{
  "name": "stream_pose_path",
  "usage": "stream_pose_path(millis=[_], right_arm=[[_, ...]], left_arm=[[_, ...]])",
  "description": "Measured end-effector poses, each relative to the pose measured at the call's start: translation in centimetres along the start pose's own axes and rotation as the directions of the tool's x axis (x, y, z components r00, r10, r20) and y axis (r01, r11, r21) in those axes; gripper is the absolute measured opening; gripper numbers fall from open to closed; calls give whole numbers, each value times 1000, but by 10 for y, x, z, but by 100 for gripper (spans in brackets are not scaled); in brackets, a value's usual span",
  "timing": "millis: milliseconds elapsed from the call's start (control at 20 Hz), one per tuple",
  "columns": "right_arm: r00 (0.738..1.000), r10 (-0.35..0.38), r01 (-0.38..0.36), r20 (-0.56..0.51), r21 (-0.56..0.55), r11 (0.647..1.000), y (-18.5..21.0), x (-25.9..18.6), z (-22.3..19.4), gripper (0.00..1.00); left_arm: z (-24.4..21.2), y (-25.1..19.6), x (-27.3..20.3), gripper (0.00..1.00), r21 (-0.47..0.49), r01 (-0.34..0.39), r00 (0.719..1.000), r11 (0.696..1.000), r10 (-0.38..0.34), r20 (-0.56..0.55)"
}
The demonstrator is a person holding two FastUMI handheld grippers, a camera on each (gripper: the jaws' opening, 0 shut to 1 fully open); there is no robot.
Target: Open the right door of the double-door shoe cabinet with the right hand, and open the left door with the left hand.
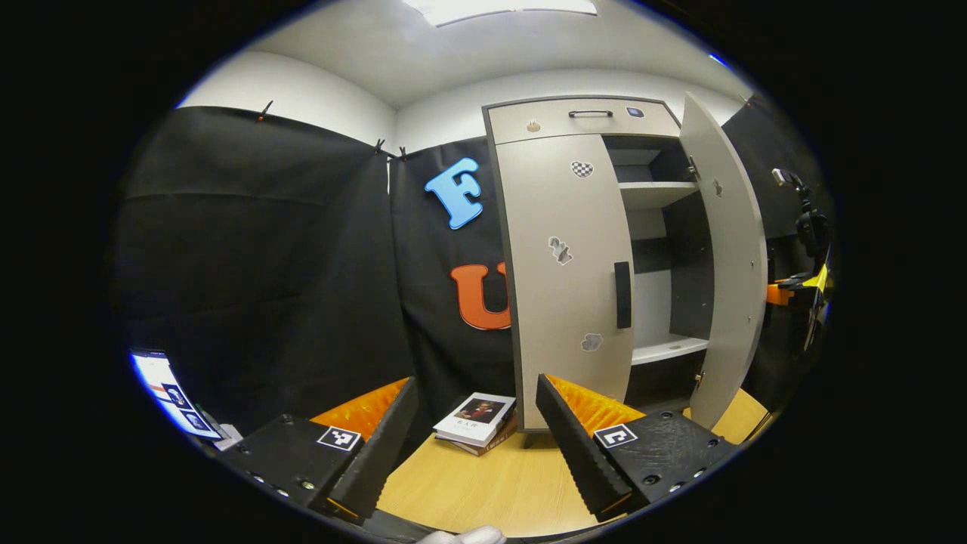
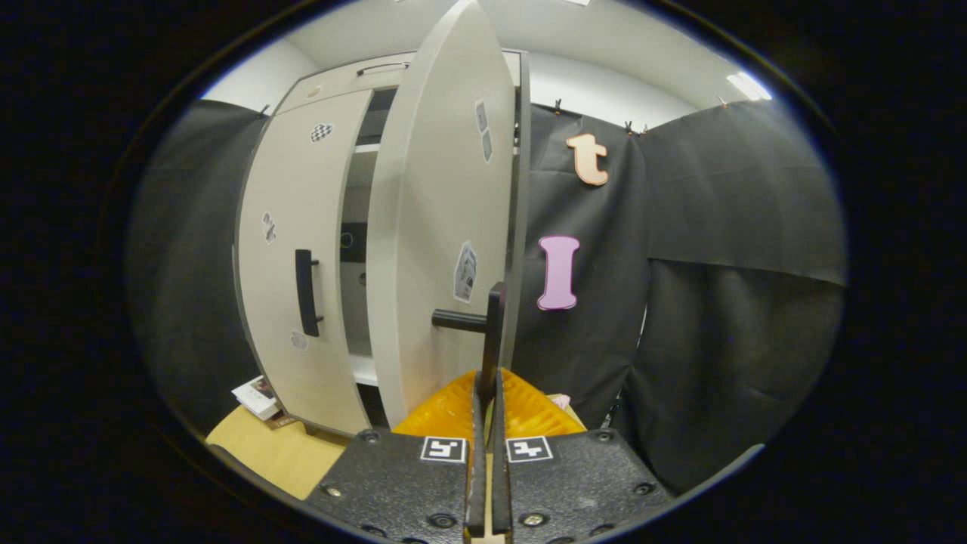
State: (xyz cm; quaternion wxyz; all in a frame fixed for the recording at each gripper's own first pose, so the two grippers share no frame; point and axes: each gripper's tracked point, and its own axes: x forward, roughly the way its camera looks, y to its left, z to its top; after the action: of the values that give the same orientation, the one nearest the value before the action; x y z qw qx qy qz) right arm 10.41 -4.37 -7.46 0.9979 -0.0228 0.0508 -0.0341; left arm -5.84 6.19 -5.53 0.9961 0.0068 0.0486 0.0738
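The grey shoe cabinet (image 1: pixel 582 121) stands on a wooden table. Its left door (image 1: pixel 563 302) is closed, with a black vertical handle (image 1: pixel 622 295) at its inner edge. The right door (image 1: pixel 729 257) is swung wide, baring the shelves (image 1: pixel 657 193). My left gripper (image 1: pixel 476 385) is open, low over the table and well short of the left door. In the right gripper view the right door (image 2: pixel 430 227) stands edge-on, and my right gripper (image 2: pixel 487 393) is shut on its black handle (image 2: pixel 492 332). The closed left door (image 2: pixel 291 211) and its handle (image 2: pixel 305 293) lie to the left.
Two stacked books (image 1: pixel 477 418) lie on the table (image 1: pixel 483 491) just left of the cabinet's foot. A lit screen (image 1: pixel 162 385) sits at the far left. Black cloth walls close in behind and on both sides.
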Motion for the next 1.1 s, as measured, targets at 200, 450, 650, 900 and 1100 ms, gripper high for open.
stream_pose_path(millis=[200, 450, 650, 900, 1100], right_arm=[[1000, 29, -29, 6, -44, 999, -13, -4, -3, 5], [999, 44, -44, 5, 3, 999, -46, 0, 0, 4], [997, 76, -76, -6, 11, 997, -60, 4, -2, 4], [993, 121, -121, 10, -5, 993, -62, 15, -1, 4], [992, 127, -127, 3, -5, 992, -62, 14, -1, 2]], left_arm=[[9, -19, -1, 96, -6, 13, 1000, 1000, -12, 16], [18, -44, 4, 96, 8, 27, 999, 1000, -28, 21], [23, -65, 0, 96, 5, 44, 998, 999, -44, 36], [26, -83, -1, 96, 15, 60, 997, 998, -61, 40], [29, -93, -5, 96, 10, 59, 997, 998, -59, 42]])
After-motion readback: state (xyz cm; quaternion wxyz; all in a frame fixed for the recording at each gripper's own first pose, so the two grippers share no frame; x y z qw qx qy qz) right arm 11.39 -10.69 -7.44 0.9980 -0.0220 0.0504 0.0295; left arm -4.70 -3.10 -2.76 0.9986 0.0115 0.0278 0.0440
